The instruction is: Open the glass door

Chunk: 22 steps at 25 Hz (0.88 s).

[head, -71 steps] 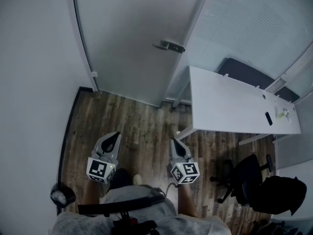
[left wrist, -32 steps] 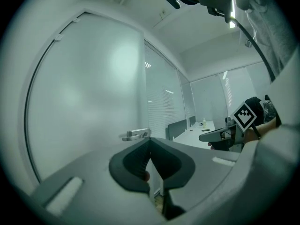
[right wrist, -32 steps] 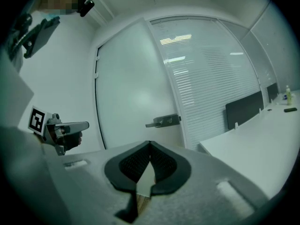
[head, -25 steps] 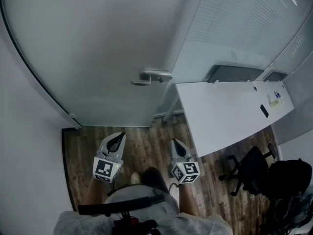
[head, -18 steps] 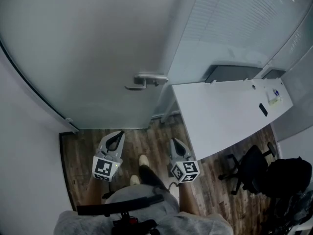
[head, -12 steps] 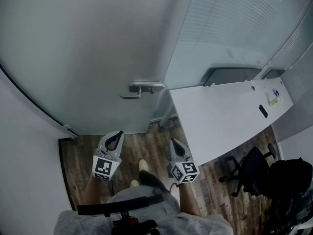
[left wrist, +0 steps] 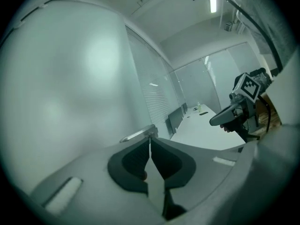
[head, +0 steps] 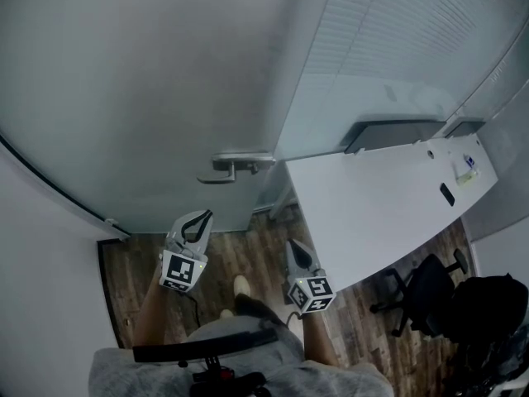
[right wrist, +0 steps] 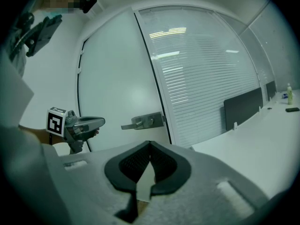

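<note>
Where one desk [head: 380,197] ends, one glass door [head: 149,81] bears one handle [head: 234,165].

The glass door [head: 149,98] blocks the whole front, and its lever handle [head: 234,166] juts out with open air below and before it. A wall [head: 41,304] closes the left side. On the right the desk [head: 388,205] corner reaches near the door, leaving a narrow strip of bare floor [head: 132,263] between

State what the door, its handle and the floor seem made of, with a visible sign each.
Door: frosted glass, probably; pale, hazy sheen. Handle: brushed metal, it seems; dull silver glint. Floor: wood or wood-look planks; brown grain, plank seams.
</note>
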{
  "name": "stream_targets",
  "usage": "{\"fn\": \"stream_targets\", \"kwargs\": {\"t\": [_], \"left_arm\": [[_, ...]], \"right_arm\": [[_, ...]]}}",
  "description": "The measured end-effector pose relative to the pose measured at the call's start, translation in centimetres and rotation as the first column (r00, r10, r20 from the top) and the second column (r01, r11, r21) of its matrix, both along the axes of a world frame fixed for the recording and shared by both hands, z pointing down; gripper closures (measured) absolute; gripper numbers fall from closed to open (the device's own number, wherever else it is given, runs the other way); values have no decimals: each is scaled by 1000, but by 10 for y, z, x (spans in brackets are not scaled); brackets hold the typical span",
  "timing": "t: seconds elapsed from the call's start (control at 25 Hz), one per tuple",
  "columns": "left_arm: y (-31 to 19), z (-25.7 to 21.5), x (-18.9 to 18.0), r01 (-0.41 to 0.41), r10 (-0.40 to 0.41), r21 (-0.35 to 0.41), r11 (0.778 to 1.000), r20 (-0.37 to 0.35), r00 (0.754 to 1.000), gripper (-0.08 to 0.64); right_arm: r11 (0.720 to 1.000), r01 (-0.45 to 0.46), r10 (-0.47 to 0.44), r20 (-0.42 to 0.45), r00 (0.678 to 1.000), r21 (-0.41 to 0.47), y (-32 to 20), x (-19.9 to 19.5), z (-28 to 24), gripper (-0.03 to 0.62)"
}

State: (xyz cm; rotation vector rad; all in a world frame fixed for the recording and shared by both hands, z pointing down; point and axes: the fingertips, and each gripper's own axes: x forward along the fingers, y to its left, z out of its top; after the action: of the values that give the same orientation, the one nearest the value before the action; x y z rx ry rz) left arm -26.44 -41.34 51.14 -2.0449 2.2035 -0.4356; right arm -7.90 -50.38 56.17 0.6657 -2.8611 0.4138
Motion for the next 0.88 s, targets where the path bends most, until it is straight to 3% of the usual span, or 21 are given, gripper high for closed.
{"fn": "stream_targets", "kwargs": {"t": [0.4, 0.56, 0.88], "left_arm": [[-40, 16, -20, -59, 78, -125, 990, 154, 985, 485], [-52, 26, -25, -91, 141, -200, 976, 251, 958, 438], [-74, 44, -45, -60, 183, -295, 954, 412, 893, 413]], "right_arm": [[1000, -2, 2, -5, 1000, -17, -11, -6, 4, 591], [1000, -13, 13, -3, 1000, -21, -18, -5, 6, 591], [999, -35, 35, -4, 999, -25, -33, -4, 9, 591]]}}
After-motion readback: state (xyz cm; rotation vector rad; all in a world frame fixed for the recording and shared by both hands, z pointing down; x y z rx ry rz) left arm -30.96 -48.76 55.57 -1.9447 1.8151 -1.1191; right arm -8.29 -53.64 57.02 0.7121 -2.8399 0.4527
